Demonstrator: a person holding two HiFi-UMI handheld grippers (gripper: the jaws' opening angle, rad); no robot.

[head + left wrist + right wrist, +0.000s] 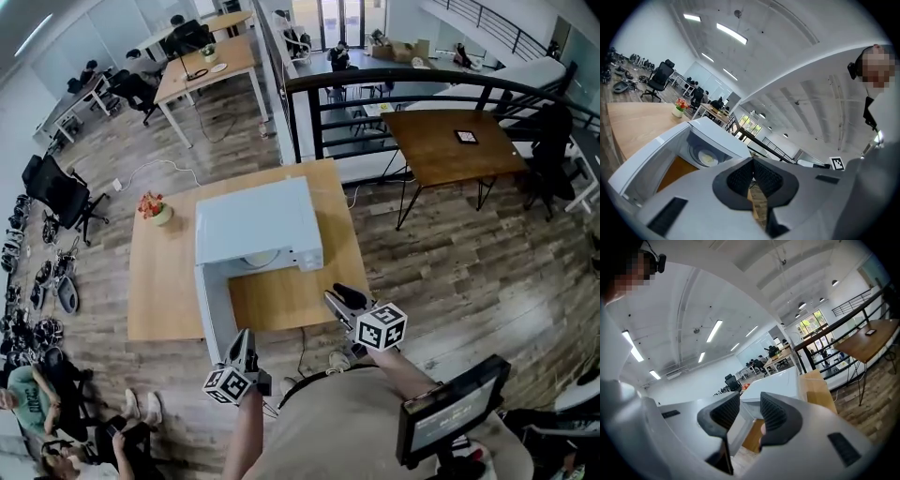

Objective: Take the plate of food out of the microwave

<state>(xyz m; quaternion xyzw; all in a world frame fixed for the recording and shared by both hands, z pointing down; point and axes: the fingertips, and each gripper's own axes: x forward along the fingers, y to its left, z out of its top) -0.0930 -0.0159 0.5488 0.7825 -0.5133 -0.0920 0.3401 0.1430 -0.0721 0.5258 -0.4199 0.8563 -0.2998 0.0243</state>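
Observation:
A white microwave (258, 220) stands on a wooden table (159, 281), and its door (214, 314) hangs open on the left side. Inside sits a pale plate (261, 260); the left gripper view also shows the plate (708, 158), with something yellowish on it. My left gripper (246, 342) is below the door's near edge, clear of the table. Its pads (740, 178) meet with nothing between them. My right gripper (337, 298) hovers at the table's front right, short of the microwave (780, 385). Its jaws stand apart and empty.
A small pot of red flowers (155, 208) stands at the table's far left corner. A black railing (394, 84) runs behind it, and a second wooden table (450, 145) stands to the right. Office chairs (61, 192) and seated people (56, 412) are at the left.

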